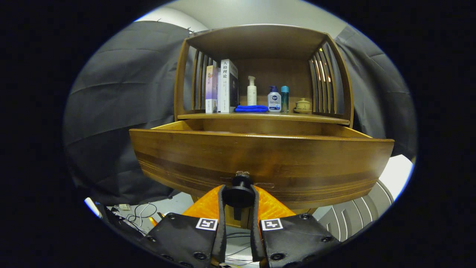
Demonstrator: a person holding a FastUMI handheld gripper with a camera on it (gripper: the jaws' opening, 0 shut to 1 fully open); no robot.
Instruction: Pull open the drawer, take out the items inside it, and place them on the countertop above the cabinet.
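One grip: my hand-held gripper [238, 199] has both fingers clamped on the drawer knob [238, 192], dead ahead.
Drawer: the drawer [260, 160] stands pulled out toward me, its long axis across my view; contents hidden behind its front.
Next move, I judge: release, rise over the front.
Surfaces: banded glossy wood; round dark knob.
Shelf above: books [222, 86], bottles [274, 99], folded blue cloth [251, 108].

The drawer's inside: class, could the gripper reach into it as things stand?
Probably not yet. The gripper has its fingers closed on the knob, low against the drawer front. That tall front blocks the way; it must let go and rise above it.
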